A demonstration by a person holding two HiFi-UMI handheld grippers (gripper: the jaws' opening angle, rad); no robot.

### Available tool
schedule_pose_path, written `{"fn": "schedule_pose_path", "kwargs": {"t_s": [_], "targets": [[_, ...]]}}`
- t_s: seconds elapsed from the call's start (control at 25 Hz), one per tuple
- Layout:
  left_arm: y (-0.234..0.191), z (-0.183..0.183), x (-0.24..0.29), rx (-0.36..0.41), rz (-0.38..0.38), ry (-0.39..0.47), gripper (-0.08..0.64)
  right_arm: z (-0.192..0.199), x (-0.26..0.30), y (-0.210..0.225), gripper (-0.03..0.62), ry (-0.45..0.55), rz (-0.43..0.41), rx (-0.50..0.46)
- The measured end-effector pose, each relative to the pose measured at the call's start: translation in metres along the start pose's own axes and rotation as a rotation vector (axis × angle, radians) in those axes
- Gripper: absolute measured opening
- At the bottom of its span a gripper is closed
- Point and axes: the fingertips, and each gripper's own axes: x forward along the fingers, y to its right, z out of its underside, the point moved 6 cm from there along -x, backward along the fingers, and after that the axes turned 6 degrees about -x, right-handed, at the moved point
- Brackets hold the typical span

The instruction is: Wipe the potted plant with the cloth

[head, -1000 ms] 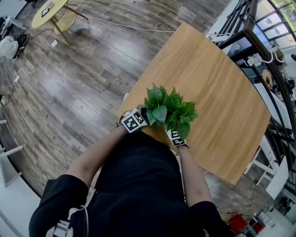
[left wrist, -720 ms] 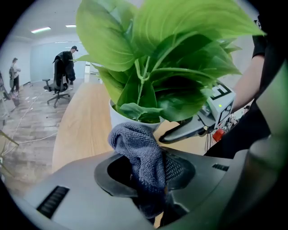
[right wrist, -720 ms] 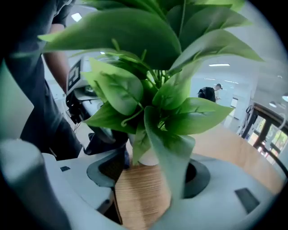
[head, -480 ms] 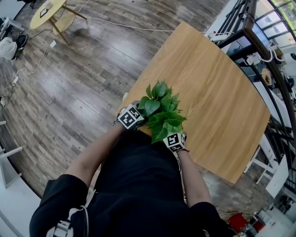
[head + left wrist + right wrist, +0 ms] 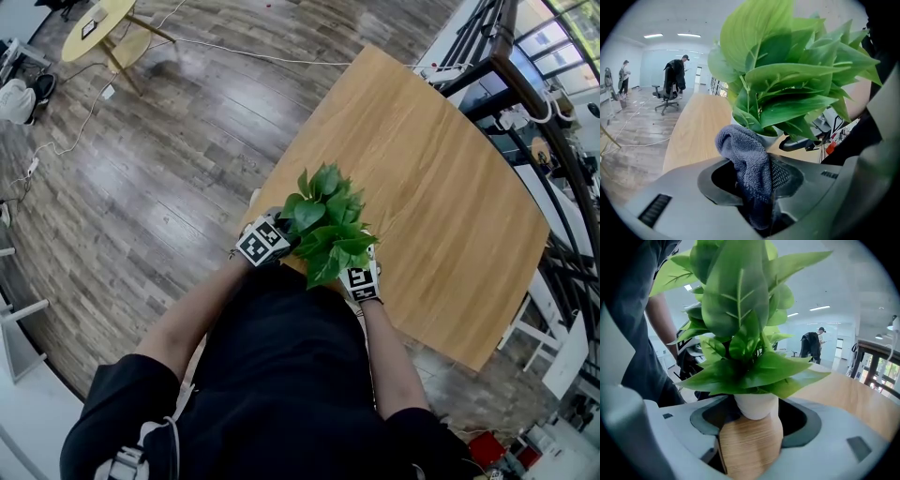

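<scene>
Below and to the left of the potted plant (image 5: pixel 323 225) spread a grey-brown plank floor (image 5: pixel 159 159). A broad wooden worktop (image 5: pixel 441 169) carried the plant and stretched well away behind it and to its right. The person in a black shirt (image 5: pixel 281 375) stood just on the near side of the plant, both forearms reaching up to it. The plant itself sat at the near edge of the worktop, its glossy green leaves fanning out over both marker cubes. The right tool (image 5: pixel 752 427) came in low at the plant's right side, its jaws set wide apart with the plant's white pot (image 5: pixel 756 406) held between them; bare worktop showed through the gap under the pot. The left tool (image 5: pixel 757 180) was at the plant's left side, its jaws pressed together on a grey-blue cloth (image 5: pixel 747 159). The cloth's free fold stood up out of the jaws, just in front of the plant's lowest leaves and the pot rim; whether it touched them could not be told
</scene>
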Motion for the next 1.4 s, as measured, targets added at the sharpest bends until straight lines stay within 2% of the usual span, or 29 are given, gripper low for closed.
{"fn": "schedule_pose_path", "kwargs": {"t_s": [0.28, 0.52, 0.64, 0.76, 0.96, 1.08, 1.24, 1.4], "targets": [[0.01, 0.0, 0.007, -0.015, -0.003, 0.011, 0.152, -0.002, 0.008, 0.005, 0.31, 0.002, 0.036, 0.03], [0.036, 0.009, 0.014, 0.029, 0.058, -0.024, 0.152, 0.002, 0.012, 0.005, 0.308, -0.015, 0.084, 0.085], [0.032, 0.01, 0.015, -0.01, 0.039, -0.012, 0.152, 0.0, 0.012, 0.004, 0.308, -0.01, 0.067, 0.068], [0.024, 0.007, 0.013, -0.008, 0.012, -0.001, 0.152, 0.001, 0.01, -0.001, 0.308, -0.007, 0.047, 0.07], [0.007, 0.005, 0.006, -0.083, -0.039, 0.042, 0.152, 0.007, 0.004, -0.029, 0.308, -0.016, -0.049, 0.032], [0.0, 0.004, 0.001, -0.072, -0.07, 0.056, 0.152, 0.016, -0.001, -0.028, 0.31, -0.05, 0.004, 0.044], [0.001, 0.001, 0.001, -0.078, -0.077, 0.074, 0.152, 0.017, -0.005, -0.003, 0.31, -0.05, 0.084, 0.067], [0.005, 0.0, 0.005, -0.124, -0.052, 0.075, 0.152, 0.005, 0.004, 0.008, 0.31, -0.031, 0.041, 0.009]]}}
